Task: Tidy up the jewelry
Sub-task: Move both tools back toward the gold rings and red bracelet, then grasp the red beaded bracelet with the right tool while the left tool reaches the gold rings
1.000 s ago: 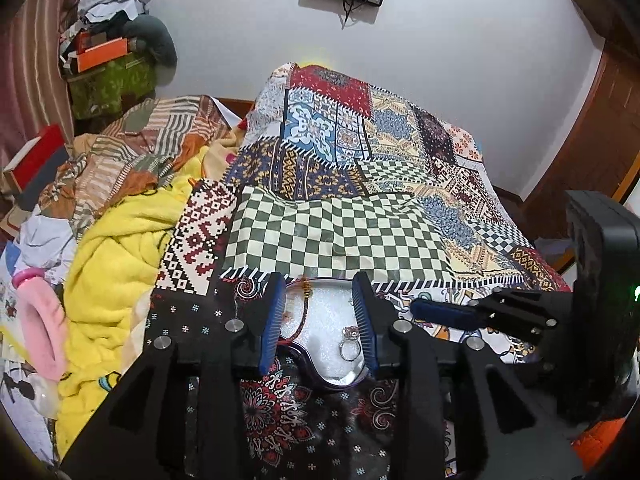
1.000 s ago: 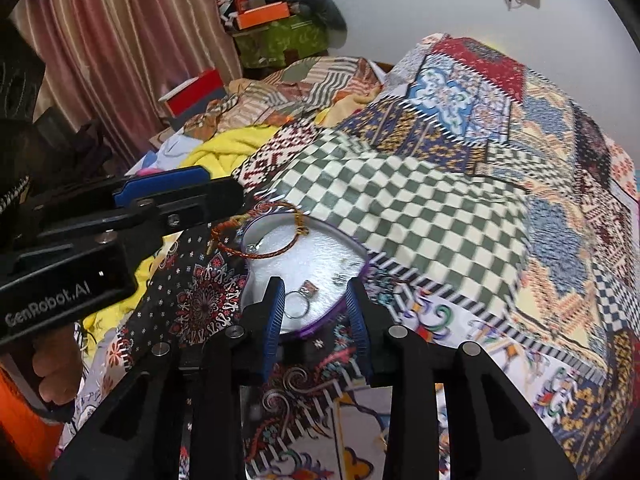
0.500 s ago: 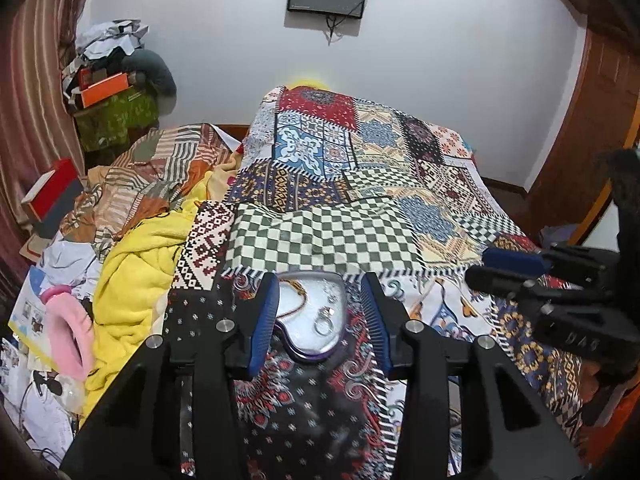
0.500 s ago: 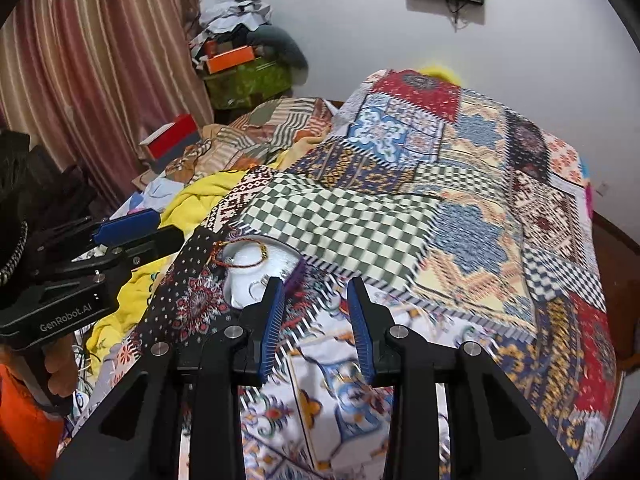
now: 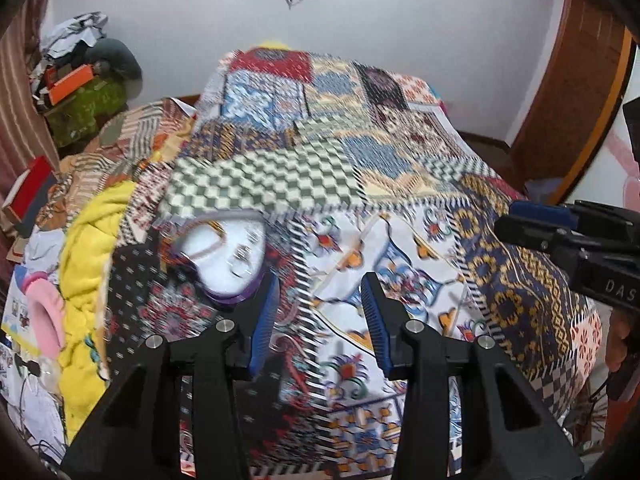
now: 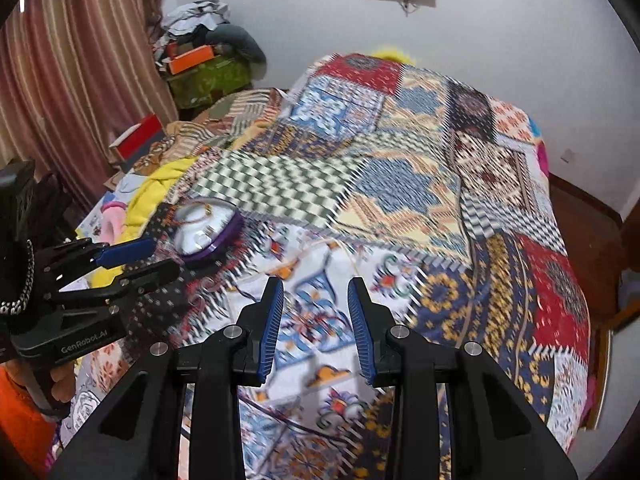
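Note:
A purple-rimmed heart-shaped tray point(image 5: 236, 300) with a white lining lies on the patchwork bedspread point(image 5: 400, 216). It holds a thin bracelet point(image 5: 208, 246) and small silver pieces, all blurred. My left gripper point(image 5: 318, 320) is open and empty, with the tray just left of its left finger. In the right wrist view the same tray point(image 6: 224, 242) sits far left, well apart from my right gripper point(image 6: 316, 328), which is open and empty above the bedspread point(image 6: 400, 200). The left gripper point(image 6: 132, 260) shows at the left edge there.
A yellow blanket point(image 5: 86, 272) and striped cloths are heaped left of the bedspread. Boxes and clothes are piled in the far left corner point(image 5: 80, 92). A curtain point(image 6: 80, 80) hangs at left. A wooden door frame point(image 5: 568, 120) stands at right; the white wall point(image 5: 380, 20) carries a screen.
Both grippers have pulled back and swung right, away from the tray, which was between the left fingers and now sits left of both. Both stay open.

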Available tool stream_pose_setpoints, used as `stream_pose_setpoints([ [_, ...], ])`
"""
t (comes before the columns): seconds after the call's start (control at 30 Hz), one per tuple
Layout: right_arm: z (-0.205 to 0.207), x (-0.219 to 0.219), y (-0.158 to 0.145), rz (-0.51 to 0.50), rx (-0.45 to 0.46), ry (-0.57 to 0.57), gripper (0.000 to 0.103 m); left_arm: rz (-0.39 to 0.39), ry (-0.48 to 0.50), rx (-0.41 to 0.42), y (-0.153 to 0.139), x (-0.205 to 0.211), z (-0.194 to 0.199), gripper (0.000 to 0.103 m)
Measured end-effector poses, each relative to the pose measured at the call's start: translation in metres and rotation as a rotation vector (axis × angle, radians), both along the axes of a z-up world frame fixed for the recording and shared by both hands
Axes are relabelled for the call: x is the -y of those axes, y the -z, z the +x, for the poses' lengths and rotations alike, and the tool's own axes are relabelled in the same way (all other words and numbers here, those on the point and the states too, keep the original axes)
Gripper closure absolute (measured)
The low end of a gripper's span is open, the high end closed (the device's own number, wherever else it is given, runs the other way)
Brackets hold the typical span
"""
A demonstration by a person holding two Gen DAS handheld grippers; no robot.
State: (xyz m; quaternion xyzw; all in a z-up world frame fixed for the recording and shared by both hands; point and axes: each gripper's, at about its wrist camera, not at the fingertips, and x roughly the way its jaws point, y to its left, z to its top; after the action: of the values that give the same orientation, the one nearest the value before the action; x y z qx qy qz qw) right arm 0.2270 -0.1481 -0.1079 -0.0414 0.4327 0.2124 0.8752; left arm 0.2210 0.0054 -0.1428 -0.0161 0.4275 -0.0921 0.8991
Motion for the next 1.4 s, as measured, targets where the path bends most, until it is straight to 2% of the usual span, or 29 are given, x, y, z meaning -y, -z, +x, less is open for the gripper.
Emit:
stream_pose_setpoints([
  [0.1,-0.001,0.012,0.011,0.002,-0.028,0.015,0.073,-0.012,0.023,-0.048,0.015,0.012,0.0,0.061],
  [0.47,0.003,0.032,0.058,-0.002,-0.134,0.041,0.073,0.016,0.066,-0.164,0.067,0.037,0.011,0.062],
  [0.53,0.004,0.032,0.065,0.0,-0.155,0.037,0.073,0.017,0.076,-0.18,0.074,0.039,0.015,0.071],
  [0.7,0.006,0.027,0.079,-0.017,-0.186,0.017,0.073,0.005,0.085,-0.211,0.088,0.043,0.026,0.076],
  [0.9,0.016,0.011,0.098,-0.024,-0.26,-0.03,0.073,-0.028,0.098,-0.206,0.094,0.045,0.036,0.076],
  [1.0,0.021,0.002,0.104,-0.053,-0.278,-0.051,0.073,-0.07,0.094,-0.207,0.098,0.043,0.043,0.076],
  [1.1,0.027,-0.005,0.105,-0.061,-0.283,-0.075,0.073,-0.077,0.1,-0.199,0.098,0.044,0.045,0.077],
  [1.23,0.038,-0.012,0.11,-0.062,-0.297,-0.085,0.073,-0.071,0.112,-0.181,0.1,0.045,0.047,0.084],
  [1.33,0.037,-0.015,0.111,-0.052,-0.286,-0.106,0.064,-0.081,0.118,-0.176,0.101,0.044,0.045,0.086],
  [1.4,0.036,-0.016,0.112,-0.048,-0.268,-0.103,0.064,-0.087,0.119,-0.175,0.101,0.043,0.045,0.086],
])
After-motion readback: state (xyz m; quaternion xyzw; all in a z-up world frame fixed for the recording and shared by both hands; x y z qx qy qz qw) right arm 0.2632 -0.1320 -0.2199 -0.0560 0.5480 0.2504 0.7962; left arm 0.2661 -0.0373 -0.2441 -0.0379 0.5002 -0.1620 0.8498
